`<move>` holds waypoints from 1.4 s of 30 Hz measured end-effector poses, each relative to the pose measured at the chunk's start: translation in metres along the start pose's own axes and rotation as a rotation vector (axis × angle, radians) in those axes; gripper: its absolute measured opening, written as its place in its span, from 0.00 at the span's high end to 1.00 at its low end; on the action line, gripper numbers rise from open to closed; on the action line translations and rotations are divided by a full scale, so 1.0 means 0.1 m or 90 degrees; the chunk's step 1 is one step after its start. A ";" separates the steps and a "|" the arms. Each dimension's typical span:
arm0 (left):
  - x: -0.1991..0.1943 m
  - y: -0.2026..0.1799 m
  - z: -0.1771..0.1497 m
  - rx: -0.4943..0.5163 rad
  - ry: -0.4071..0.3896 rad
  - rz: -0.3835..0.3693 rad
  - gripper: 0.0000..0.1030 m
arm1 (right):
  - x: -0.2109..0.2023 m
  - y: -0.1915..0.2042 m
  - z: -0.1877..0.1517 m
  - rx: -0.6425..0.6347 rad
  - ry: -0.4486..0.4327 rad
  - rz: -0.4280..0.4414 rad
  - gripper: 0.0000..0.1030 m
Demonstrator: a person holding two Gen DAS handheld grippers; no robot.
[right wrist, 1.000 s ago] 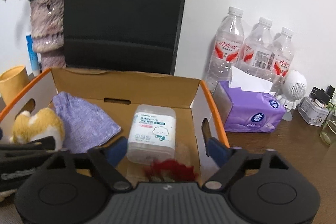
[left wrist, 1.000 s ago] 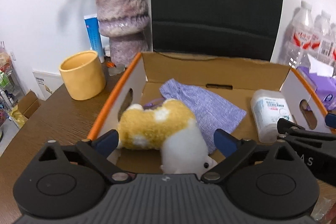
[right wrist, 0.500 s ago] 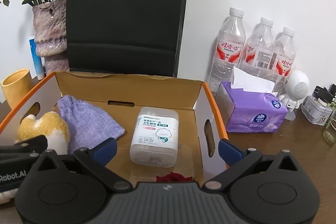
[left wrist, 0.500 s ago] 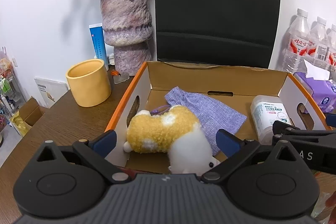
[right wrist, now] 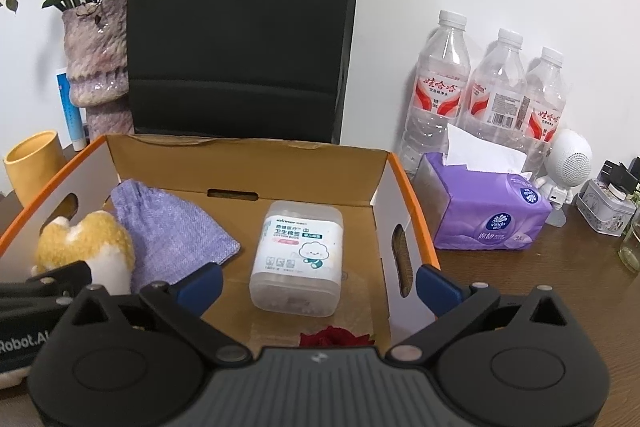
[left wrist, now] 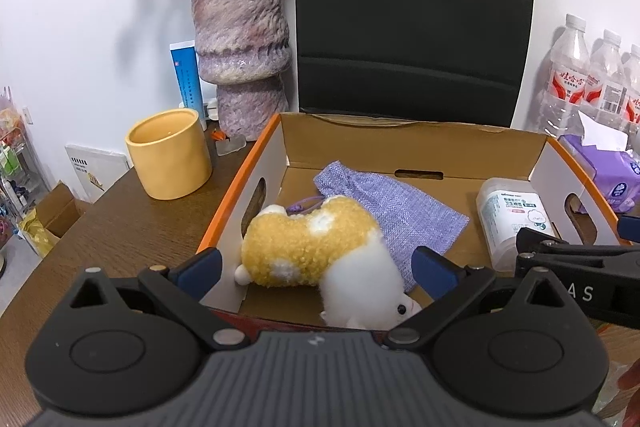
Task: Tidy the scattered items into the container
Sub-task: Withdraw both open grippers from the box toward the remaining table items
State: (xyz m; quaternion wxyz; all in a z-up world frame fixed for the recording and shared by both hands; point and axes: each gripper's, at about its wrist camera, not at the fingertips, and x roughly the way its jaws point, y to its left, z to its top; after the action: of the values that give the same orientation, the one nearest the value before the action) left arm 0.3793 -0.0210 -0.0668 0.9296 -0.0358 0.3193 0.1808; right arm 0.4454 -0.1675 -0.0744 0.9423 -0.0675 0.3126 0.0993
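Note:
An open cardboard box (left wrist: 236, 195) (right wrist: 404, 187) with orange edges stands on the wooden table. Inside lie a yellow-and-white plush toy (left wrist: 316, 251) (right wrist: 84, 243), a purple cloth pouch (left wrist: 392, 211) (right wrist: 168, 227), a clear cotton-swab box (left wrist: 512, 219) (right wrist: 300, 251) and a red item (right wrist: 332, 339) at the near wall. My left gripper (left wrist: 316, 267) is open and empty, raised just in front of the plush. My right gripper (right wrist: 318, 279) is open and empty above the box's near right side.
A yellow cup (left wrist: 168, 151), a fuzzy purple vase (left wrist: 240, 51) with dried roses and a blue tube (left wrist: 186, 83) stand left of the box. A black bag (right wrist: 240, 27) stands behind it. Water bottles (right wrist: 492, 95), a purple tissue pack (right wrist: 488, 215), a white speaker (right wrist: 568, 167) and a tin (right wrist: 608, 207) stand to the right.
Both grippers have pulled back and up from the box. The plush, pouch and swab box stay where they lay inside it.

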 end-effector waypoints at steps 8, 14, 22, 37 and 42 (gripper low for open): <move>-0.03 0.06 -0.03 -0.013 0.001 -0.005 0.00 | -0.03 0.04 0.00 -0.013 -0.004 0.009 0.00; -0.10 0.10 -0.01 -0.032 -0.006 -0.009 0.00 | -0.08 0.02 0.02 -0.014 -0.013 0.013 0.00; -0.25 0.16 0.03 -0.045 -0.024 -0.011 0.00 | -0.27 -0.08 0.09 0.008 -0.039 0.047 0.00; -0.75 0.33 -0.07 -0.064 -0.050 -0.061 0.00 | -0.69 -0.18 0.03 0.012 -0.074 0.026 0.00; -0.99 0.39 -0.10 -0.069 -0.063 -0.091 0.00 | -0.81 -0.23 -0.06 0.013 -0.065 0.044 0.00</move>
State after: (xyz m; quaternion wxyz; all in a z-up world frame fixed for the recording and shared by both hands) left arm 0.2867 -0.0180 -0.0130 0.9514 -0.1001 0.2593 0.1326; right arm 0.3831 -0.2026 -0.0290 0.9537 -0.0418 0.2672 0.1318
